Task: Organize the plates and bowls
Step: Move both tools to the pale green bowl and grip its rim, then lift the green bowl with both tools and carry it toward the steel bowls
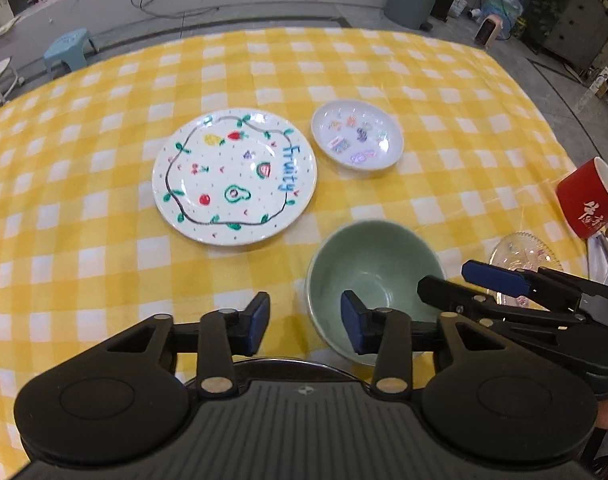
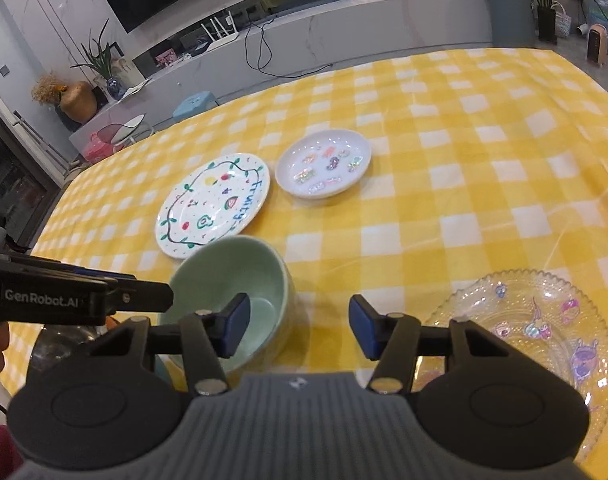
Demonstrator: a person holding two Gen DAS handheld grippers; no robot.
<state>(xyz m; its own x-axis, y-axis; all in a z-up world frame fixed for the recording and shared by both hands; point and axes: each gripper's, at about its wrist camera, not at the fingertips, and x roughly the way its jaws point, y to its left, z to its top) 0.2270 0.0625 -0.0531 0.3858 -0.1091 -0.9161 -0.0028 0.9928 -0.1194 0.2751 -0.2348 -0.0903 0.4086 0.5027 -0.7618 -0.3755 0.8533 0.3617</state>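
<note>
The green bowl [image 1: 369, 276] lies just beyond both grippers, its near rim between the left gripper [image 1: 305, 326]'s half-spread fingers (nothing held); the right gripper [image 2: 300, 326] hovers beside it, likewise empty.

I see open tabletop [image 2: 483, 152] far right. Near me it is crowded: the green bowl [image 1: 367, 276] sits between both sets of fingers, the fruit plate [image 1: 234, 176] just beyond, the glass plate [image 2: 543, 320] and red cup [image 1: 583, 204] blocking right.
</note>
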